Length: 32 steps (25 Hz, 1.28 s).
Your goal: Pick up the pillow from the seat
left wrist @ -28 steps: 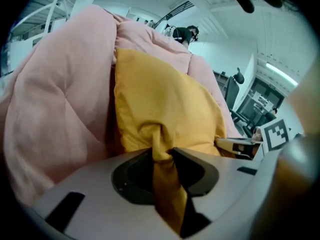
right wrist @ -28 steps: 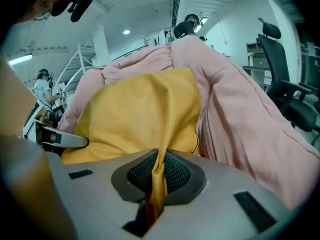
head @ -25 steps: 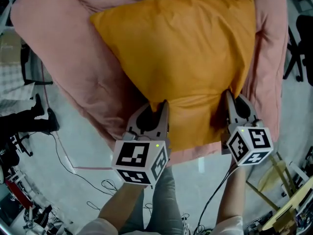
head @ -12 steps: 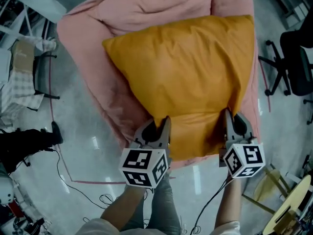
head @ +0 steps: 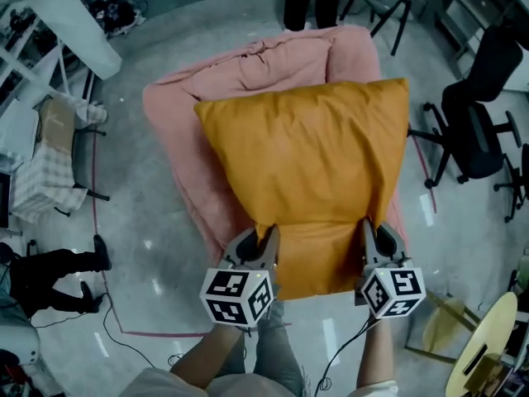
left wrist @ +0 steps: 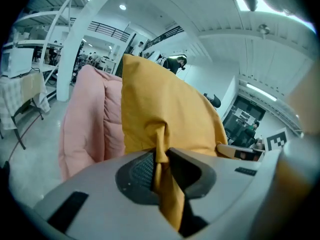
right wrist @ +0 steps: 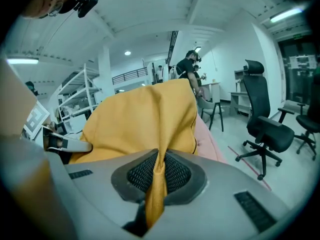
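You have the large orange fabric pillow (head: pixel 306 164) by its near edge. Your left gripper (head: pixel 266 248) has its jaws drawn narrow on a pinched fold of cloth near the left corner, and your right gripper (head: pixel 369 236) is clamped tight on a fold near the right corner. In each gripper view the fold runs straight between the ribbed pads.

From your grippers the pillow spreads out over the pink padded seat (head: pixel 207 122) and covers most of it. Whether its far edge rests on the seat, no view shows.

Watch what stands around you:
- A black wheeled office chair (head: pixel 475 126) sits on your right, near the pillow's right side.
- A person in dark trousers (head: pixel 310 2) stands just beyond the seat.
- Another person's dark legs (head: pixel 50 271) show on the grey floor at your left.
- Also on the left, a table with a checked cloth (head: pixel 37 180) stands beside a red floor line (head: pixel 92 222) that bends round the seat.
- A pale round tabletop (head: pixel 488 350) lies at your lower right — close to your right arm.
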### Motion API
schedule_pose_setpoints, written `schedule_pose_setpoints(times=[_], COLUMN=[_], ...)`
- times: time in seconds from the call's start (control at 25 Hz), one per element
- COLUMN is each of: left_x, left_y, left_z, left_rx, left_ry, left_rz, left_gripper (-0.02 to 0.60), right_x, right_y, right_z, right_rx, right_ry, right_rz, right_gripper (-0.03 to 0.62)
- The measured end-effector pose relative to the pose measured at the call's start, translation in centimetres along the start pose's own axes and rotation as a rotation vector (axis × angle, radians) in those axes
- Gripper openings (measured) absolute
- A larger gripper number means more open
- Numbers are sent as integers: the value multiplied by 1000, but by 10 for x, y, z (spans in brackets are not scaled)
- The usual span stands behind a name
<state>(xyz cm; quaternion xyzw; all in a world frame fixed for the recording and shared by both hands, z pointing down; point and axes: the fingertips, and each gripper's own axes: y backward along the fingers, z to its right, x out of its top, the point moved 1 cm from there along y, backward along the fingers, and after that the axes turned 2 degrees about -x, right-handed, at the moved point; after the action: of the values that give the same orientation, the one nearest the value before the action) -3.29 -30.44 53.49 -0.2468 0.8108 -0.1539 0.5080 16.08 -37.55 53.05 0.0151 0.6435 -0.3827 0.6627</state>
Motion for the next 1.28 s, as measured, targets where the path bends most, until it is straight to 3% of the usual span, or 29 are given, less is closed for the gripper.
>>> schedule_pose_setpoints(times=[0.2, 0.48, 0.72, 1.28], left_x=[32, 33, 27, 10], left_y=[26, 72, 107, 192], left_z=[31, 90, 120, 90], left_rx=[-38, -76, -153, -274], left_ry=[-72, -116, -185, -243], left_rz=[44, 39, 24, 2], left_gripper=[67, 64, 63, 61], right_x=[21, 23, 10, -26], right_y=[40, 125, 180, 248], right_z=[-1, 3, -6, -99], right_rx=[-31, -83, -158, -301], right_ry=[-55, -138, -202, -266], right_rz=[60, 91, 112, 156], right_gripper=[40, 40, 40, 40])
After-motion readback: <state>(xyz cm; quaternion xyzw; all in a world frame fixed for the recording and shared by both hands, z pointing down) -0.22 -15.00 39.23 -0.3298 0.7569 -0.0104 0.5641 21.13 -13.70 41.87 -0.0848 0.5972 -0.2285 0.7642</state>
